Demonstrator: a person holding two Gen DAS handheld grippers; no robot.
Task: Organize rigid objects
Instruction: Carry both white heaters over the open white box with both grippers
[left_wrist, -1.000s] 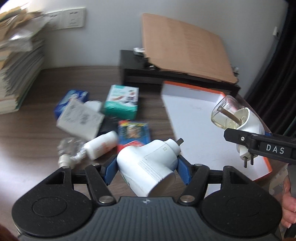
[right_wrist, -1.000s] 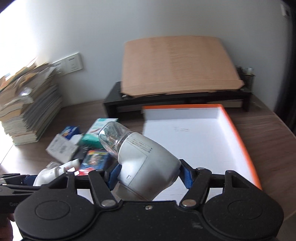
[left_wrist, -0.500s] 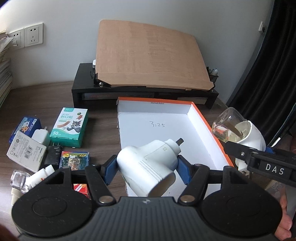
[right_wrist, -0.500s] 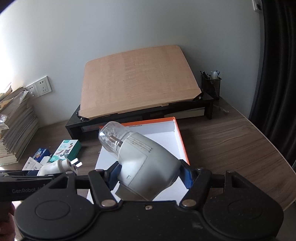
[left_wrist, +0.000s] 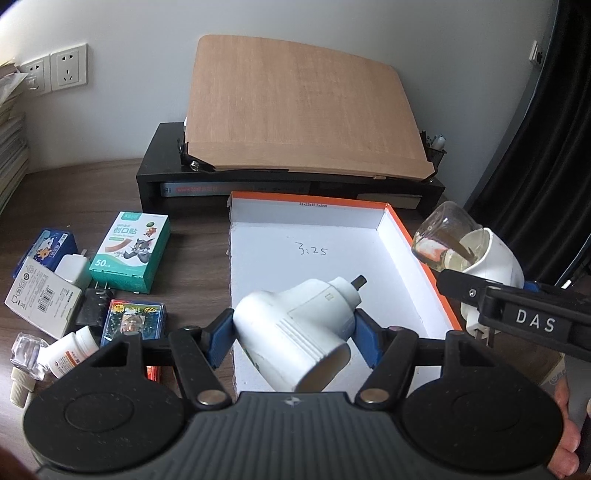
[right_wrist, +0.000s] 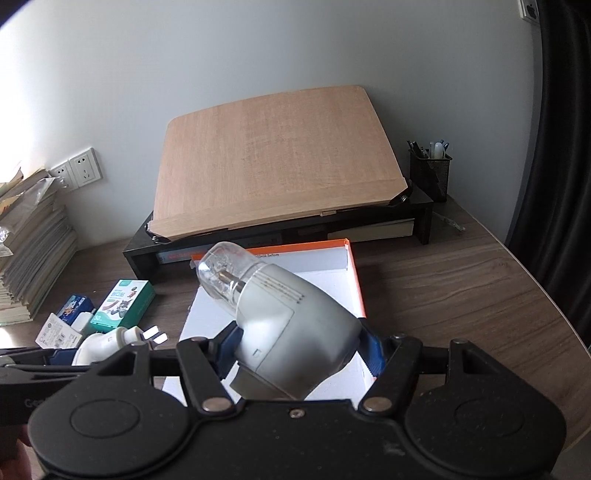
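Dark wood table (right_wrist: 461, 295) under a pale wall, a tilted wooden board (left_wrist: 299, 110) on a black riser at the back. Out front sits the orange-edged white box (left_wrist: 406, 236), open. Both tools point downward over it. The right tool (right_wrist: 299, 350) pinches a white plug-in device with a clear bulb (right_wrist: 291, 317); the left tool (left_wrist: 293, 332) clamps a white plug-in unit (left_wrist: 295, 332). Small boxes and bottles cluster left, a green carton (left_wrist: 129, 251) among them.

**Colours on the desk**

White plug-in device (left_wrist: 295, 332) between blue fingers (left_wrist: 364, 341). White-lined tray (left_wrist: 400, 229) with orange rim. Teal box (left_wrist: 129, 254) with cartoon print. Dark wood-grain surface (right_wrist: 461, 295). Tan board (left_wrist: 303, 114) on black stand (left_wrist: 155, 173).
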